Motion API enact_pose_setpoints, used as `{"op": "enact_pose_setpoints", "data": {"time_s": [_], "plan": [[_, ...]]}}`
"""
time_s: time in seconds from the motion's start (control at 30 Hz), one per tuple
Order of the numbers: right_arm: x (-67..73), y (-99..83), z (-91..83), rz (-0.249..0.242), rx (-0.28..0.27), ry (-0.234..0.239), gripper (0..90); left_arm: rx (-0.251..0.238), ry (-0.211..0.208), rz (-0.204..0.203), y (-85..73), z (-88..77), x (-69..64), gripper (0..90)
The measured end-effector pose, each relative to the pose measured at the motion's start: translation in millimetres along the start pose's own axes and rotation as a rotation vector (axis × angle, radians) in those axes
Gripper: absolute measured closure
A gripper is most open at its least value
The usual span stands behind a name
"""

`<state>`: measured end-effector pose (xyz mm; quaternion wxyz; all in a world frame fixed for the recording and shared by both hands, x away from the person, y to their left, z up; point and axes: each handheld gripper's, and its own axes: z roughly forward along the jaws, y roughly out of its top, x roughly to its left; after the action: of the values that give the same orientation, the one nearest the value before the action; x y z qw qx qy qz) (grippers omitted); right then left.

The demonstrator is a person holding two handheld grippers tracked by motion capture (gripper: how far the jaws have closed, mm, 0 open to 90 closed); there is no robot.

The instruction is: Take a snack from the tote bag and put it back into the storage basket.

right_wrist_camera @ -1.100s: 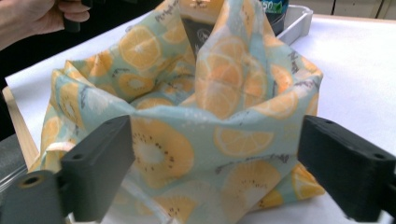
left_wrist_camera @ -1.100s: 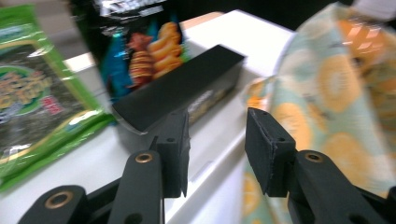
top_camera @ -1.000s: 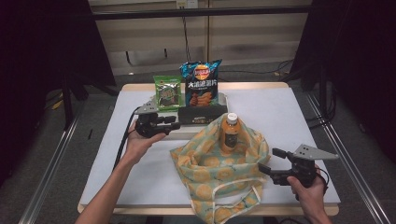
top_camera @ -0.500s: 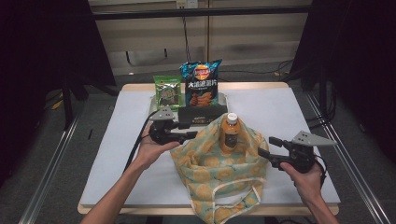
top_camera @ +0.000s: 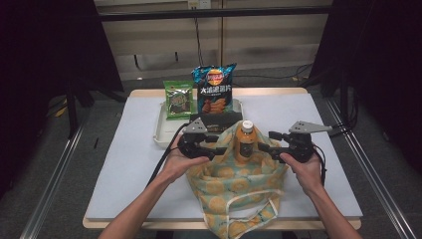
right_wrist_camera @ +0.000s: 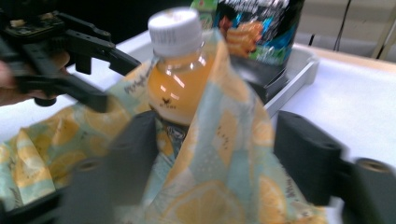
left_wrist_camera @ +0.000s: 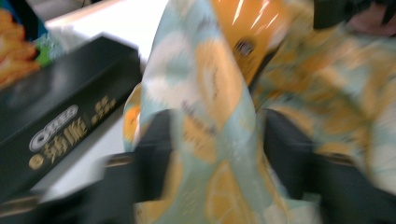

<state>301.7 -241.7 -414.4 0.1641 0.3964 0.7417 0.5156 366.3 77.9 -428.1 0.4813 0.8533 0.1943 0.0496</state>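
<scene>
Both tongs (top_camera: 219, 145) (top_camera: 263, 141) facing, part-closed.

Bright white table (top_camera: 124, 164) amid dark surroundings, both gripper views motion-blurred (glare streaks on the bottle (right_wrist_camera: 180, 79)).

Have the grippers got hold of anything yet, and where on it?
Each has the bag's rim cloth between its closing jaws, left gripper and right gripper on opposite sides of the bottle. Whether the pads pinch yet cannot be told.
</scene>
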Motion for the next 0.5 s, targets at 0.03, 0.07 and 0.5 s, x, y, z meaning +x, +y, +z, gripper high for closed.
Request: {"op": "enact_pose_setpoints", "data": {"time_s": [0.03,0.07,0.5], "plan": [[-1.8,-3.0,1.8,0.004,0.013,-0.012,72.4,-0.002,-0.018,0.007,-3.3,3.1,0.8,78.6],[-3.2,-4.4,1.0,0.017,0.014,-0.032,79.6,-0.002,-0.018,0.007,-3.3,3.1,0.8,84.4],[-29.5,-27.8,3.2,0.068,0.072,-0.115,90.0,0.088,-0.03,-0.046,-18.7,20.0,5.6,90.0]]}}
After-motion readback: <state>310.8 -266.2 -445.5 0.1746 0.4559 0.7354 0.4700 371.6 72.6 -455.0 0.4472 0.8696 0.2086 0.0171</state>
